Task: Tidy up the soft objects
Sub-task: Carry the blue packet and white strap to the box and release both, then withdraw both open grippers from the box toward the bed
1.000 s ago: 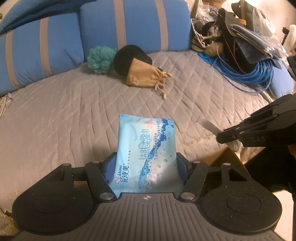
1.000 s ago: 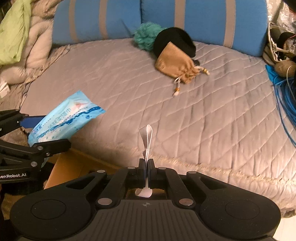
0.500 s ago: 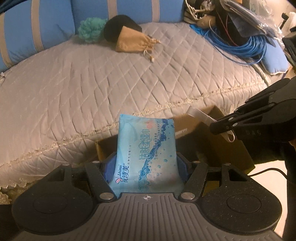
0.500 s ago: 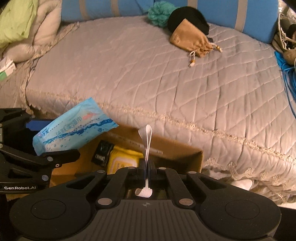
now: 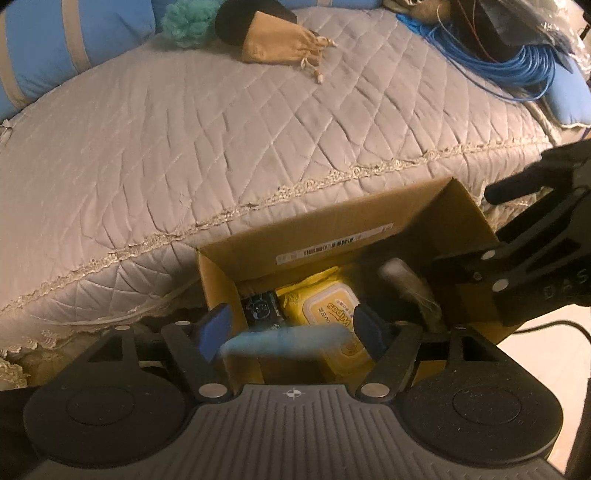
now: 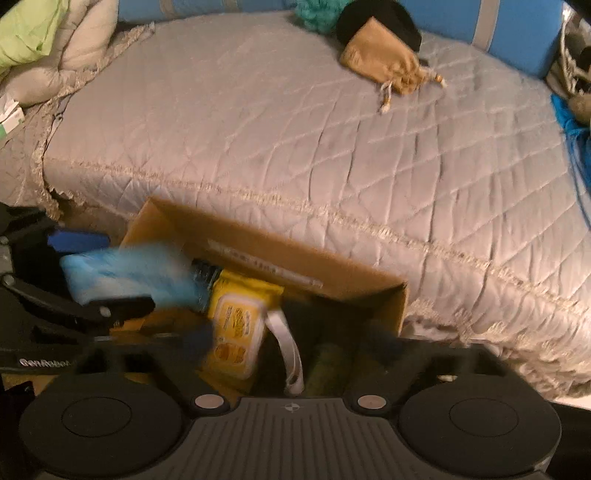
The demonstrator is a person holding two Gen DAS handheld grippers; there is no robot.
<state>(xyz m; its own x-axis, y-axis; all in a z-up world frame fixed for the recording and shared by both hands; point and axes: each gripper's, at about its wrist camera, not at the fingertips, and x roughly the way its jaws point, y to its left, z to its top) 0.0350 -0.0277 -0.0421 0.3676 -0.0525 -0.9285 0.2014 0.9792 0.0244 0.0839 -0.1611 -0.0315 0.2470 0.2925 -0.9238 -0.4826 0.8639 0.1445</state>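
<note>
both grippers are hanging over the cardboard box (image 5: pixel 461 206) to drop items: left gripper (image 5: pixel 291 325) spreading, blue wipes pack (image 5: pixel 284 341) slipping free; right gripper (image 6: pixel 295 343) spreading, white strap (image 6: pixel 286 350) falling.

Both hand-held grippers angled down; L (image 5: pixel 291 325) & R (image 6: pixel 291 339) jaws just opening.

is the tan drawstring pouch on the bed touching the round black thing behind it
Touching. The left wrist view shows the tan drawstring fabric pouch lying with its far end against the round black soft object, with no gap between them.
</note>
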